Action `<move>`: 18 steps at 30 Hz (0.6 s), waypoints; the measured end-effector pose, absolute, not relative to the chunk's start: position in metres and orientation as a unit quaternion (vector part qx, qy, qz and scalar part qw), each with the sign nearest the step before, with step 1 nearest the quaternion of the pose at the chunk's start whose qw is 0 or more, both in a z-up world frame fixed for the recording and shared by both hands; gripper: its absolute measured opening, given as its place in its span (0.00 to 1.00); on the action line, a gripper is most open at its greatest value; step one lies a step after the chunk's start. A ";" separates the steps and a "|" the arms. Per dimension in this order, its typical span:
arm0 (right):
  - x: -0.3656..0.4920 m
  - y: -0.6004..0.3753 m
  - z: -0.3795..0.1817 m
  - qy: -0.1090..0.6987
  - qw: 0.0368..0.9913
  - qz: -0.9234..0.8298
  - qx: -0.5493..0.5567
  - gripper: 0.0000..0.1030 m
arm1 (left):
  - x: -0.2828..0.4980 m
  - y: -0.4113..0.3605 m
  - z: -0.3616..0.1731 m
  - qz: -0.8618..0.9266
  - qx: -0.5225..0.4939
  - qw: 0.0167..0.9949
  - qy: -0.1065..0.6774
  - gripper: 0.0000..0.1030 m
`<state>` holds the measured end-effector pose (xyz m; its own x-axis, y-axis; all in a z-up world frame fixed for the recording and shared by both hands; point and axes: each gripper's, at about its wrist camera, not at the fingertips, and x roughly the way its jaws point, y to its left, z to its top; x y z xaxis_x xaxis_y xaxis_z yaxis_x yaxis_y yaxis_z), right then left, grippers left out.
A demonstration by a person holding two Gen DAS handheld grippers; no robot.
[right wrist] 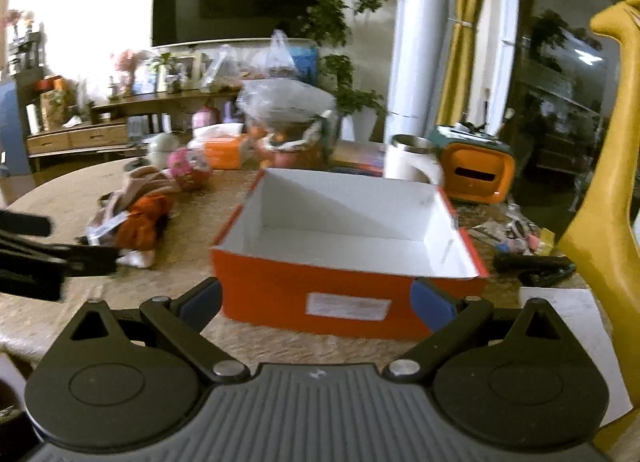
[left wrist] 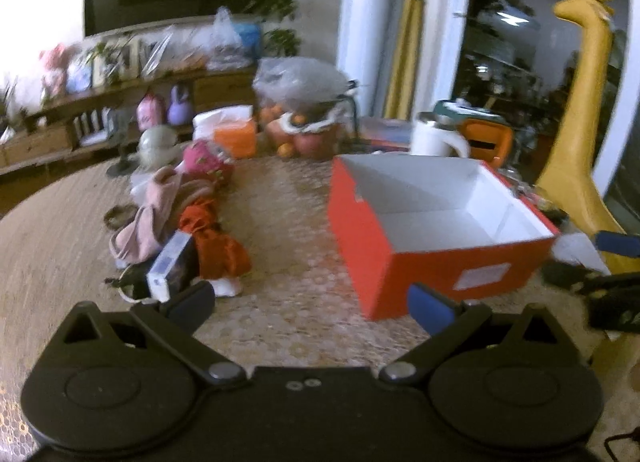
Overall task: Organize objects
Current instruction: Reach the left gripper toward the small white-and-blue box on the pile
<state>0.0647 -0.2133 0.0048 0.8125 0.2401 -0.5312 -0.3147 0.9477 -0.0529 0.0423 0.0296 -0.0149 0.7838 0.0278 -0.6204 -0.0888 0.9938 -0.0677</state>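
An empty red shoebox (left wrist: 376,246) with a white inside stands on the round table (left wrist: 288,229); it fills the middle of the right wrist view (right wrist: 280,286). Left of it lies a pile: a pink cloth (left wrist: 156,217), an orange-red cloth (left wrist: 216,242) (right wrist: 144,221), a small white-and-dark box (left wrist: 172,270) and a pink patterned ball (left wrist: 204,159) (right wrist: 186,169). My left gripper (left wrist: 312,308) is open, low over the table between pile and shoebox, nothing between its fingers. My right gripper (right wrist: 316,302) is open just in front of the shoebox's near wall.
At the table's far side stand a bag of fruit (left wrist: 300,121), an orange tissue box (left wrist: 236,137), a white mug (left wrist: 436,137) and an orange-and-teal container (right wrist: 476,169). A yellow giraffe figure (right wrist: 608,197) rises at the right edge. Small clutter (right wrist: 520,238) lies right of the shoebox.
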 end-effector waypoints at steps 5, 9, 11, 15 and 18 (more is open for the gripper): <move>0.101 -0.236 0.007 0.268 0.952 0.121 -0.085 0.98 | 0.067 0.060 -0.021 0.060 -0.056 0.938 0.338 0.99; 0.136 -0.258 0.009 0.279 0.952 0.098 -0.082 0.98 | 0.085 0.085 -0.027 0.085 -0.058 0.933 0.345 0.99; 0.153 -0.266 0.009 0.284 0.950 0.088 -0.093 0.98 | 0.092 0.099 -0.030 0.089 -0.065 0.931 0.347 0.99; 0.187 -0.278 0.003 0.305 0.943 0.083 -0.101 0.97 | 0.105 0.125 -0.041 0.095 -0.084 0.926 0.354 0.99; 0.210 -0.285 -0.007 0.329 0.936 0.079 -0.103 0.97 | 0.113 0.139 -0.051 0.112 -0.081 0.920 0.366 0.99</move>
<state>0.2103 -0.2850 -0.0072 0.7717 0.0801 -0.6309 -0.2149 0.9665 -0.1402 0.1131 0.1393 -0.0509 0.7070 0.1472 -0.6917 -0.2661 0.9616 -0.0673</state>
